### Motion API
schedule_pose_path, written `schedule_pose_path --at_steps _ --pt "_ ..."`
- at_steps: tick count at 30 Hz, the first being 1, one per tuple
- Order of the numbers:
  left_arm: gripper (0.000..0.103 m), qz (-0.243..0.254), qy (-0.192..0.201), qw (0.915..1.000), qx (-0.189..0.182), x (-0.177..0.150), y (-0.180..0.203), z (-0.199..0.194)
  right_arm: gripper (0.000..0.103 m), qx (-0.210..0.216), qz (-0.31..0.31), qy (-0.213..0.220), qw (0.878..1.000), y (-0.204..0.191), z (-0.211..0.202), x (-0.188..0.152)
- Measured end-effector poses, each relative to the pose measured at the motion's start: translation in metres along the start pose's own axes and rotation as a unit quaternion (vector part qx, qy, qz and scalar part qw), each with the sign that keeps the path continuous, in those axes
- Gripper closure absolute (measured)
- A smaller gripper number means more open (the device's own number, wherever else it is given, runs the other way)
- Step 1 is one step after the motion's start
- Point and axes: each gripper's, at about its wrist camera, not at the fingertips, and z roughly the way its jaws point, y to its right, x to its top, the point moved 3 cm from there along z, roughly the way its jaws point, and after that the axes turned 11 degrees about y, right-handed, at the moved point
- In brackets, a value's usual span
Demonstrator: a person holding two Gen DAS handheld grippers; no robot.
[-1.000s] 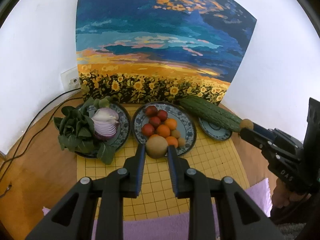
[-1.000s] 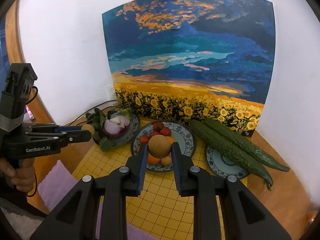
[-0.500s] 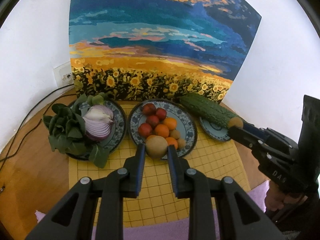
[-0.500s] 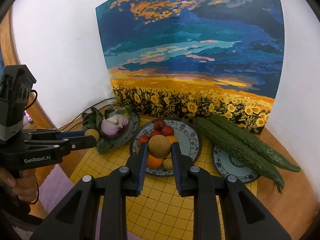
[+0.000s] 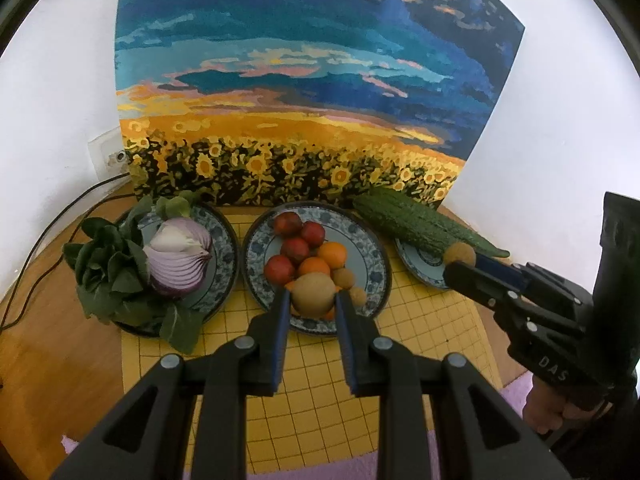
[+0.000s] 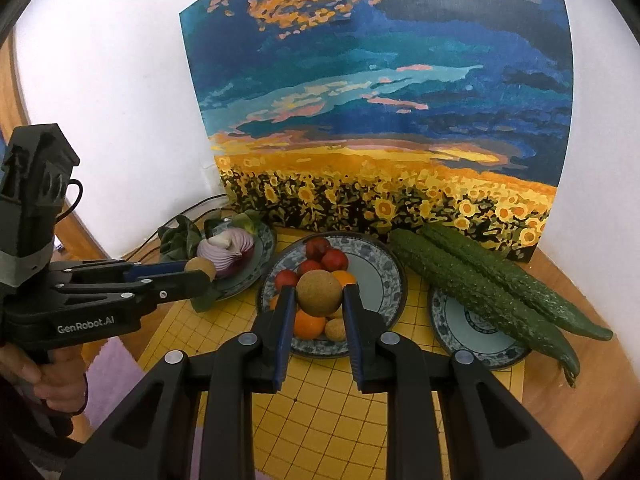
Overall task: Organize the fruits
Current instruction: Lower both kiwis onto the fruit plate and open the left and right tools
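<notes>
Right view alone — second cucumber (image 6: 516,280) visible.

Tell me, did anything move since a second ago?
Both grippers came a little closer to the fruit plate, which looks bigger now. The left gripper still holds its brown ball, and the right gripper holds its own. Nothing on the plates moved.

Fruit plate (image 5: 372,256) between onion plate (image 5: 224,240) and cucumbers (image 5: 420,226)
</notes>
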Motion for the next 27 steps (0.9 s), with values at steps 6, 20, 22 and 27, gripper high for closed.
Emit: schedule_pose_path --at_steps 6,20,22,27 --pt "0.08 -0.005 -0.015 0.9998 -0.009 -0.007 0.001 0.015 0.078 0.005 0.026 -0.015 1.0 0.007 0.014 -0.006" --pt "0.08 -0.018 -0.038 0.9971 -0.063 -0.02 0.006 0.042 0.078 -0.009 0.041 -0.05 0.998 0.022 0.042 -0.025" --pt "0.08 -0.021 -0.041 0.9963 -0.072 -0.022 0.006 0.046 0.078 -0.009 0.042 -0.055 0.998 0.023 0.047 -0.026" --pt "0.08 -0.017 -0.054 0.9937 -0.097 -0.029 0.014 0.056 0.078 -0.006 0.044 -0.067 0.997 0.025 0.061 -0.032"
